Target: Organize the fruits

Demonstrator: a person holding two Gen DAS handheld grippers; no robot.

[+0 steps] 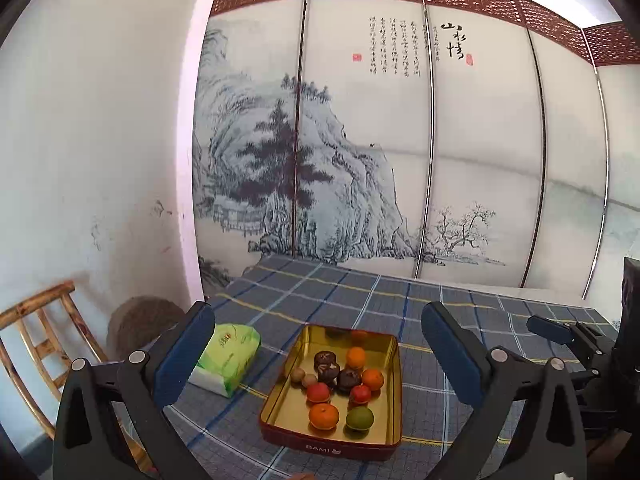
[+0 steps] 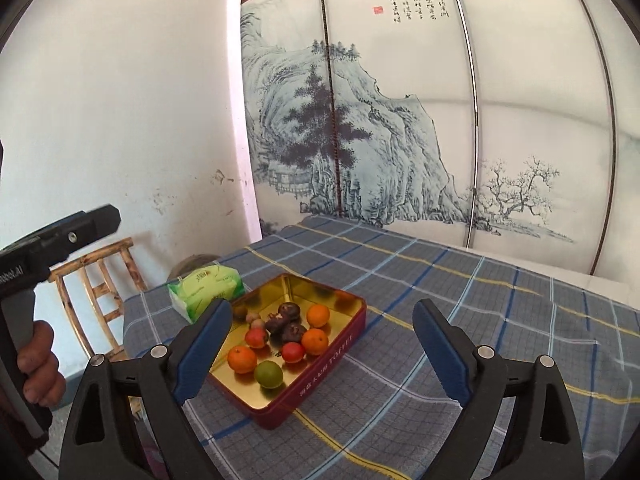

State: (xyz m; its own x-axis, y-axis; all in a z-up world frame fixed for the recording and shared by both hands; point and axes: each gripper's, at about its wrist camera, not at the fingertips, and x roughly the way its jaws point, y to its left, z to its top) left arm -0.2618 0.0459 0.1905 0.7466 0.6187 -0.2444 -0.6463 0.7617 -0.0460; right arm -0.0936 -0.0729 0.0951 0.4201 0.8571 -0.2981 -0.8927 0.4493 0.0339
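Plainly both sets of jaws are spread wide and empty: the left gripper point(image 1: 318, 358) and right gripper point(image 2: 322, 350) hover near the tin point(image 1: 394, 364), touching nothing. Fruits sit loose inside it on the checked cloth point(image 2: 500, 320): oranges point(image 1: 323, 416), a green one point(image 1: 359, 418), red ones point(image 1: 318, 393), dark ones point(image 1: 349, 379). They look light, round and likely to roll, probably bruisable, so pinch gently across the middle. The tin walls and crowded neighbours hamper entry. A tissue pack point(image 1: 228, 356) lies just beside the tin; a wooden chair point(image 2: 100, 280) stands beyond the table.
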